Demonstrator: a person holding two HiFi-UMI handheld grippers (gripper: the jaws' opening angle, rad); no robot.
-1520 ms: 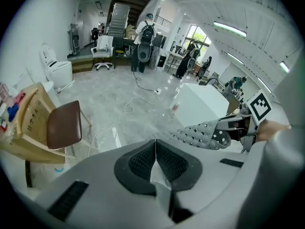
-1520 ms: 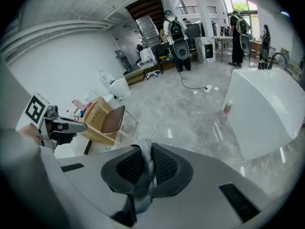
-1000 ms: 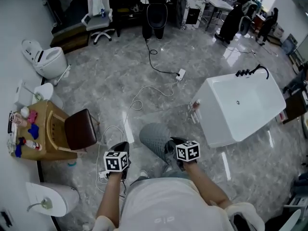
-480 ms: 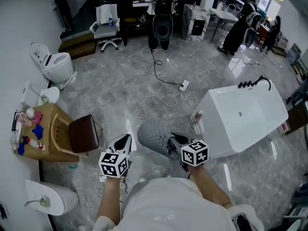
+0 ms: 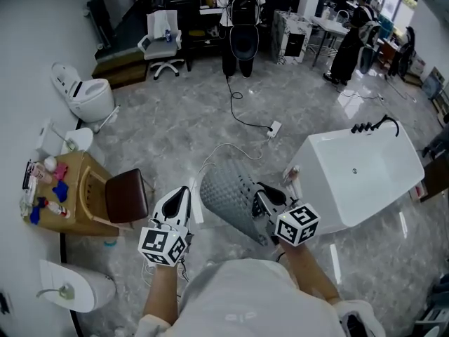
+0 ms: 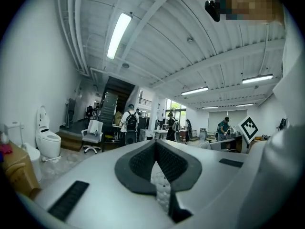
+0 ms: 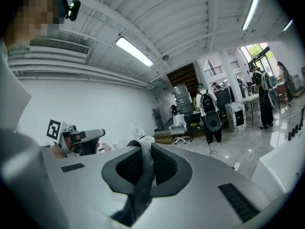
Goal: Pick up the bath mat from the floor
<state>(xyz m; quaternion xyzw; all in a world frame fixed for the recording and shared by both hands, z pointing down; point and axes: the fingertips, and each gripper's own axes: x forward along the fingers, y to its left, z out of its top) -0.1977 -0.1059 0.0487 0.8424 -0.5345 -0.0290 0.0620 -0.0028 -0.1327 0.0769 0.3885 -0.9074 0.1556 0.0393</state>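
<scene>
Grey dimpled bath mat [image 5: 228, 192] hanging clear of the grey marble floor [image 5: 175, 125], left gripper [image 5: 182, 194] fingers clenched on one edge, right gripper [image 5: 259, 192] fingers clamped on the opposite edge, white rectangular bathtub [image 5: 365, 167] nearby

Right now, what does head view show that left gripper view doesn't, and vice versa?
Head view only: the grey bath mat spread between the left hand-held gripper and the right hand-held gripper; the brown chair; the floor cable.
Left gripper view only: its jaws shut on a thin strip of mat edge; the ceiling lights.
Both: the toilet, the person with a backpack.
</scene>
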